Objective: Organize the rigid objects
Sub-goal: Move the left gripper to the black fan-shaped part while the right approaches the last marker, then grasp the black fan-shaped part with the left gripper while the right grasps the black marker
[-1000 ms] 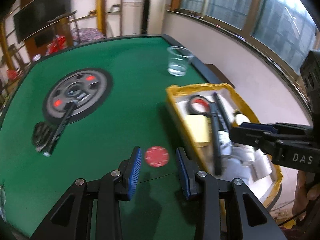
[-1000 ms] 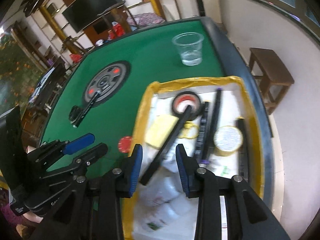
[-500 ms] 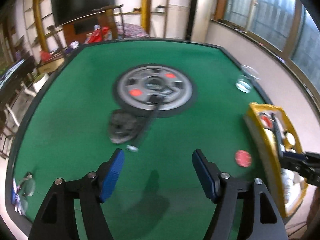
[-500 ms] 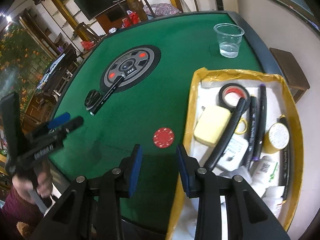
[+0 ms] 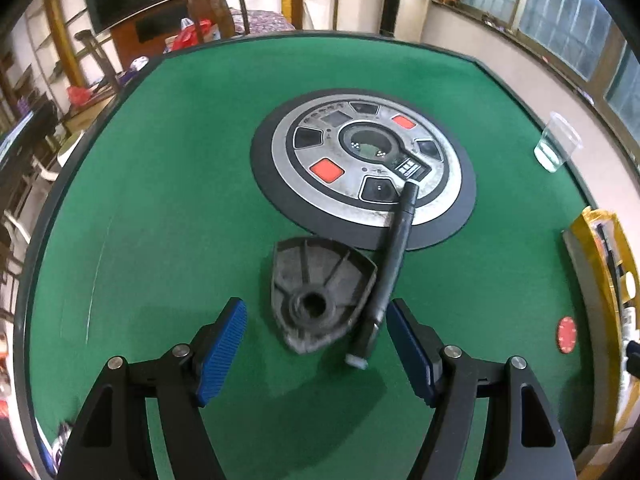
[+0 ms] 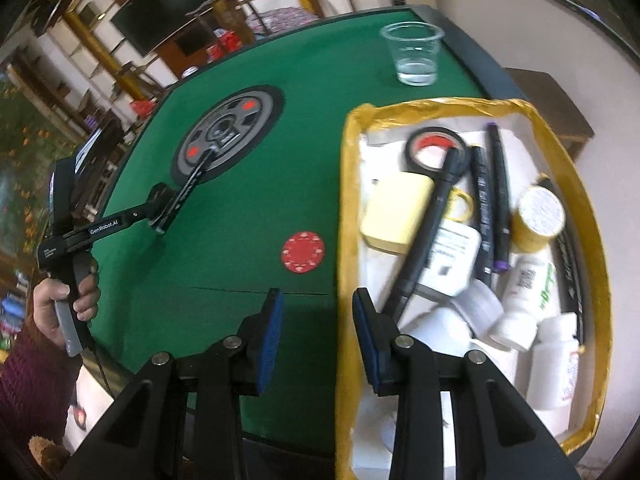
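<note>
Green felt desk (image 5: 168, 184): left gripper (image 5: 316, 344), fingers just spread wide, empty, straddles grey wedge (image 5: 316, 292) and black pen (image 5: 390, 268) for pickup; right gripper (image 6: 316, 336) narrowly parted, empty, beside yellow-rimmed tray (image 6: 346, 184).

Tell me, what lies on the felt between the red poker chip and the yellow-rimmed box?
Nothing: in the right wrist view, only bare green felt separates the red poker chip from the yellow-rimmed box.

My left gripper (image 5: 316, 344) hangs wide open over the green table (image 5: 160, 184), its blue pads either side of a grey fan-shaped plastic piece (image 5: 318, 296) and the lower end of a black rod (image 5: 390, 268) beside it.
</note>
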The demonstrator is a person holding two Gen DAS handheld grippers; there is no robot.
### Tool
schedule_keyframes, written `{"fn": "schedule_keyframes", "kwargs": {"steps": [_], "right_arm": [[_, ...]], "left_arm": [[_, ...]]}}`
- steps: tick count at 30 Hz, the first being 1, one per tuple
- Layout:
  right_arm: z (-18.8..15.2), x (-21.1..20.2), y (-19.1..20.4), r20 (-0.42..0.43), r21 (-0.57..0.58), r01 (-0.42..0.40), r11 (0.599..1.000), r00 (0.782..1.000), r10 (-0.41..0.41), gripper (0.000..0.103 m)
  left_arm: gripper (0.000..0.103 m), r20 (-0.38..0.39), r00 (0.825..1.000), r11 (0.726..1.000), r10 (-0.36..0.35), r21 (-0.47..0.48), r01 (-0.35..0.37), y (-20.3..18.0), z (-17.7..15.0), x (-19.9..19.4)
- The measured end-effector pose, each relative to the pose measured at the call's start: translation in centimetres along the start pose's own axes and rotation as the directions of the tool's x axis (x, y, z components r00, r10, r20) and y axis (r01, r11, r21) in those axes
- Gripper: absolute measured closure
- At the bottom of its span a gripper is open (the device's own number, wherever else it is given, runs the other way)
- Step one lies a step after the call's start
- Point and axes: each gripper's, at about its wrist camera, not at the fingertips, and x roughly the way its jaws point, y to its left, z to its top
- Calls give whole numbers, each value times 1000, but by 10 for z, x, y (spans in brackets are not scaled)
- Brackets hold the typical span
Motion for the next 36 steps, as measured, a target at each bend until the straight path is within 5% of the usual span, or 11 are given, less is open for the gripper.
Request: {"fn": "schedule_keyframes", "kwargs": {"steps": [13, 24, 31, 36], "right_arm": [[1, 1, 12, -13, 9, 38, 999, 999, -38, 69], [40, 31, 74, -92, -71, -75, 995, 993, 68, 64], [87, 83, 123, -186, -6, -181, 983, 967, 177, 58], [115, 135, 156, -237, 4, -147, 989, 961, 144, 58]], "left_arm": [[18, 5, 998, 997, -69, -16, 69, 21, 13, 27], [36, 18, 997, 997, -79, 24, 78, 29, -21, 10], [25, 37, 992, 992, -121, 28, 120, 34, -28, -5], [25, 51, 993, 995, -102, 25, 101, 44, -34, -14]]}}
